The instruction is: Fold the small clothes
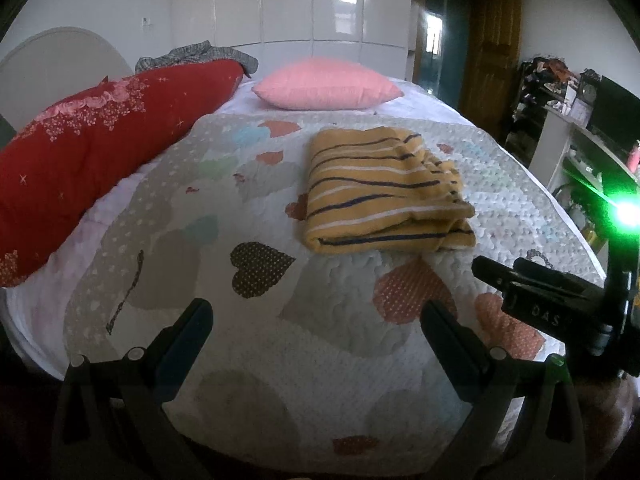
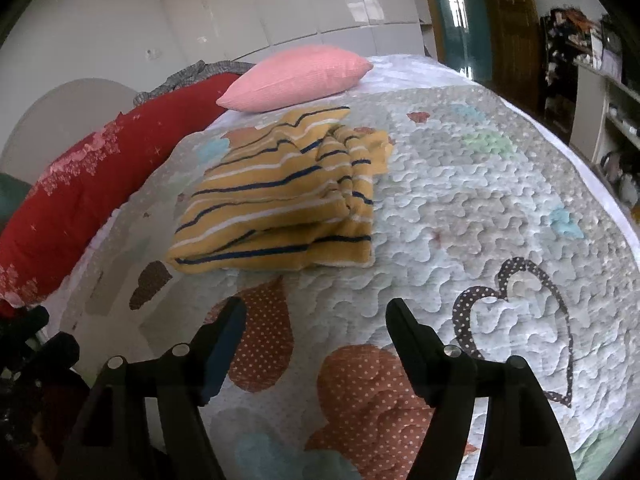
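Ahead of both wide, empty grippers, left (image 1: 316, 324) and right (image 2: 316, 320): folded garment (image 2: 276, 200) on bed (image 2: 480, 200), nearer right.

The folded garment (image 1: 384, 192) lies on the quilt (image 1: 320, 360), a pillow (image 1: 326, 88) behind it (a rolled duvet (image 1: 100, 152) along the left).
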Demonstrator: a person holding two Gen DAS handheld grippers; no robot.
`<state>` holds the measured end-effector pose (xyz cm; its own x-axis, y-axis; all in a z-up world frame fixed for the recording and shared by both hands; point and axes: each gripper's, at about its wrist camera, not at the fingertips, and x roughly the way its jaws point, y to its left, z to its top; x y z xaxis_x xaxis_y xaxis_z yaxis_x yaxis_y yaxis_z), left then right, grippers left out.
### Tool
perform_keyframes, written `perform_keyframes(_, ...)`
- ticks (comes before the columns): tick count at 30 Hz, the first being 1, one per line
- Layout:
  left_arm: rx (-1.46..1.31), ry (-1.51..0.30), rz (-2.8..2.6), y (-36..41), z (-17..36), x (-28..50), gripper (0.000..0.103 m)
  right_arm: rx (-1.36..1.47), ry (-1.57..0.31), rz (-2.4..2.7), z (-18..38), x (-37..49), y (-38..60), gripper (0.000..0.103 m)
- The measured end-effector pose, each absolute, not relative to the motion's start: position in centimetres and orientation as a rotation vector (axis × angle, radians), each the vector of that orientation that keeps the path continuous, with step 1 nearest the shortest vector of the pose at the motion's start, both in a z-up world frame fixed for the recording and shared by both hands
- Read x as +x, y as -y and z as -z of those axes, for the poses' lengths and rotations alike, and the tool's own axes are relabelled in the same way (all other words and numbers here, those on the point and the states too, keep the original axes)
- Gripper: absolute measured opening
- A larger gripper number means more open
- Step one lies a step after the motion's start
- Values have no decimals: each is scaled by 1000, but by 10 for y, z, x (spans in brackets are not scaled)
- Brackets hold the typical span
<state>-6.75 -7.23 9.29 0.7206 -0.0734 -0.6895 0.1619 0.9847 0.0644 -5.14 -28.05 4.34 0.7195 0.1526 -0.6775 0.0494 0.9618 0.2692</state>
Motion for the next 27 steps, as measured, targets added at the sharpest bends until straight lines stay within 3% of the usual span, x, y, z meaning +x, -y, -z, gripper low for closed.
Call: perform_keyframes(27,115,-894,128,70,-62,-54,103,195,-769,-33,-35,-49,272,83)
